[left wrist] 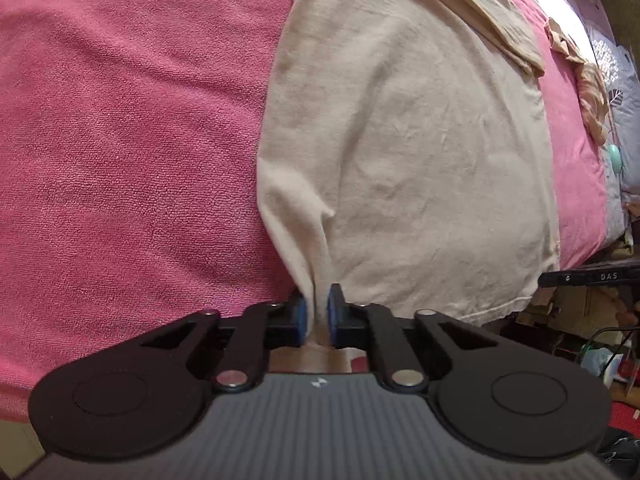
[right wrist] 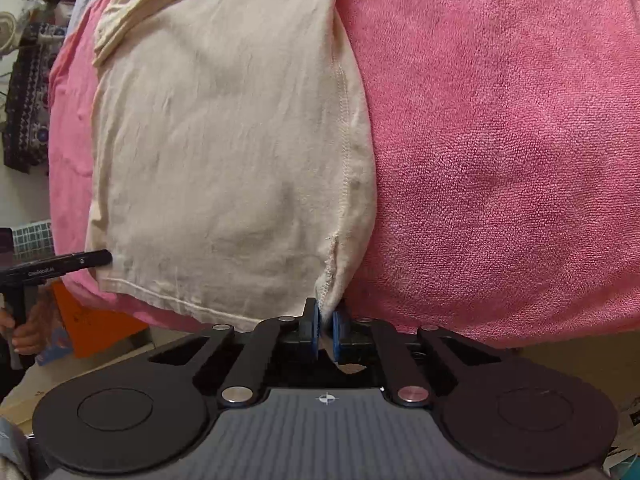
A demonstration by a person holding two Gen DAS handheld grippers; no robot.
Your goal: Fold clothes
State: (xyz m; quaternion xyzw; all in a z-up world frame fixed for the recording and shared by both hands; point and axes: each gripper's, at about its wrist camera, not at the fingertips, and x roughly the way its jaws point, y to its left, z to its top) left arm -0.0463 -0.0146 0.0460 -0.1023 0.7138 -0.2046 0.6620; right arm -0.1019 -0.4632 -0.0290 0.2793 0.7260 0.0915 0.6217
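Note:
A cream garment (left wrist: 420, 152) lies spread on a pink towel (left wrist: 120, 140) that covers a bed. My left gripper (left wrist: 318, 314) is shut on the garment's near left corner, at the hem end. The same garment (right wrist: 220, 140) shows in the right wrist view on the pink towel (right wrist: 500, 140). My right gripper (right wrist: 327, 328) is shut on its near right corner, where the side seam meets the hem. The right gripper's black tip (left wrist: 588, 278) shows at the right edge of the left wrist view. The left gripper's tip (right wrist: 60, 266) shows at the left of the right wrist view.
More beige cloth (left wrist: 492, 12) lies folded at the far end of the bed, with a patterned grey cover (left wrist: 616, 80) beyond it. The bed's near edge drops to a cluttered floor (left wrist: 580, 344). An orange box (right wrist: 92, 320) sits below the bed edge.

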